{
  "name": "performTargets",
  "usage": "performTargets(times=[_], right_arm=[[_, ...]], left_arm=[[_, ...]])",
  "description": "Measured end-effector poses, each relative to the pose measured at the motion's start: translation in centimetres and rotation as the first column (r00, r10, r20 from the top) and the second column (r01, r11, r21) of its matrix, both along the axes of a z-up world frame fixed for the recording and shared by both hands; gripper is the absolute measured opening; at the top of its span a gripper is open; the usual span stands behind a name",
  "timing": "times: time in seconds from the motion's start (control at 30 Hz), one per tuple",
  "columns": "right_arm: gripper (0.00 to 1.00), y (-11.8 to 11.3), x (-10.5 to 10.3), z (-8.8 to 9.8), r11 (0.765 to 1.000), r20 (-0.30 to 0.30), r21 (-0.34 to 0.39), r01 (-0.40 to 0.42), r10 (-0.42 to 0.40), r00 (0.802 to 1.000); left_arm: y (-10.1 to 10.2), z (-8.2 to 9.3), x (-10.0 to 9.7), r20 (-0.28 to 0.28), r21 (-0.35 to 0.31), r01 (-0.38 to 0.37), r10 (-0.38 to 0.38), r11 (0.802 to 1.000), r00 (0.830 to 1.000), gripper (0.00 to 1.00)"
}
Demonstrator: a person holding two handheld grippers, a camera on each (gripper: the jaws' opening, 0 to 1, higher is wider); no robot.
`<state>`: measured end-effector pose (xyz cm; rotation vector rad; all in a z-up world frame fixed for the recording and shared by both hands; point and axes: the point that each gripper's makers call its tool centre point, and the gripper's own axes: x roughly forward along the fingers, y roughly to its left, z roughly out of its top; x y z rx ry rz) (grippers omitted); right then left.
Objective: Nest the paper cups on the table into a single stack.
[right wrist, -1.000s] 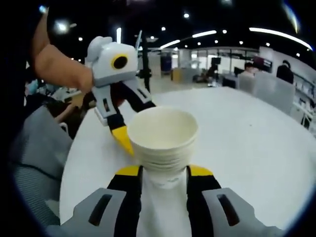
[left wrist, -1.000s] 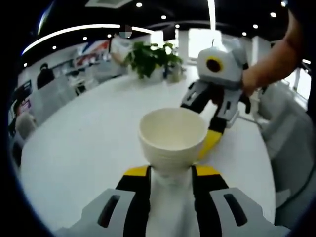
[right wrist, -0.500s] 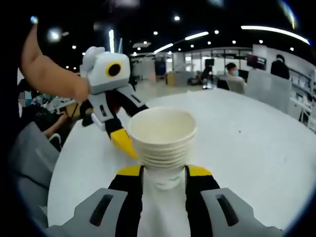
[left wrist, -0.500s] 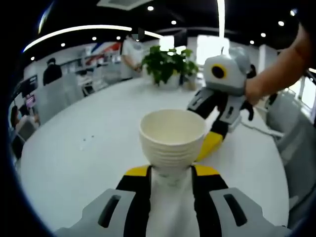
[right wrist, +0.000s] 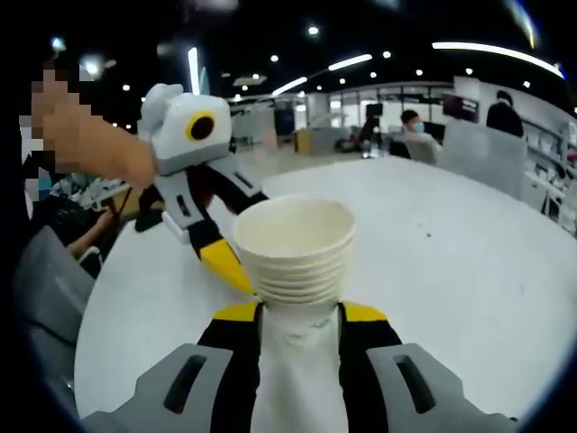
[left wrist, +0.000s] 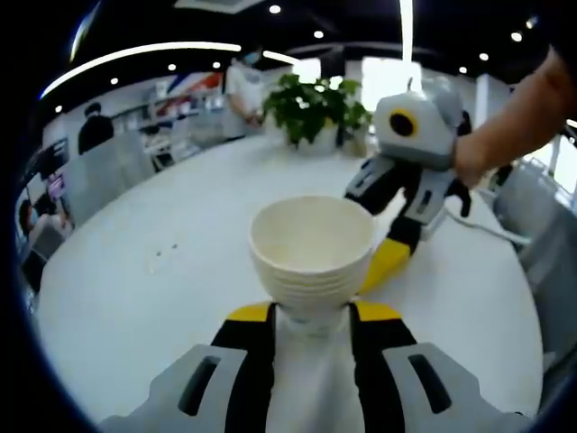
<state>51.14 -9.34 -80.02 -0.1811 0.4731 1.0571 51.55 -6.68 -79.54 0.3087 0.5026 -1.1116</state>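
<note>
While the white tabletop (left wrist: 135,298) stretches out behind, a stack of nested paper cups (left wrist: 312,257) is seen in the left gripper view, standing mouth-up and pinched at its lower part between the yellow-tipped jaws of the left tool (left wrist: 311,316), which are drawn in tight against its sides. Just beyond the stack and to its right, the right tool (left wrist: 393,255) is held by a hand (left wrist: 469,158), one yellow jaw tip angled down near the cups' rim. In the right gripper view, a stack of ribbed rims (right wrist: 294,248) is clamped low between the right tool (right wrist: 297,320) and its closed-in jaws. The left tool (right wrist: 225,266) is seen there at the left, close beside the cups. A potted plant (left wrist: 315,104) sits at the tabletop's far edge.
</note>
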Motion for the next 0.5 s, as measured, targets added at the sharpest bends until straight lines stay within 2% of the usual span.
performTargets(times=[0.07,0.13,0.2,0.3,0.37,0.43,0.5], right_arm=[[0.3,0.0,0.0,-0.1,1.0,-0.001,-0.002,0.0,0.0,1.0],[0.29,-0.1,0.1,-0.3,0.999,-0.001,-0.037,0.014,-0.014,1.0],[0.35,-0.1,0.3,-0.3,0.999,0.0,-0.033,0.027,-0.027,1.0],[0.53,-0.6,0.5,-0.2,0.998,-0.006,-0.036,0.058,-0.058,0.998],[0.58,-1.1,0.5,-0.2,0.997,-0.001,-0.043,0.072,-0.072,0.997],[0.68,-2.0,0.6,-0.2,0.993,0.001,-0.047,0.107,-0.107,0.994],[0.77,-2.7,0.4,0.1,0.99,0.007,-0.047,0.136,-0.136,0.991]], left_arm=[[0.0,0.0,0.0,-0.002,-0.002,0.001,-0.001,1.0,1.0,0.31],[0.1,-0.1,0.1,0.028,0.021,0.0,0.0,1.0,1.0,0.3],[0.2,0.0,0.2,0.029,0.017,-0.015,0.015,1.0,0.999,0.32],[0.4,0.8,1.0,0.053,-0.028,-0.076,0.078,0.997,0.996,0.5],[1.1,0.8,1.4,0.037,-0.031,-0.132,0.133,0.991,0.99,0.67],[2.0,1.2,1.8,0.057,-0.042,-0.188,0.19,0.981,0.98,0.8],[2.3,1.8,1.4,0.05,-0.08,-0.186,0.19,0.979,0.98,0.86]])
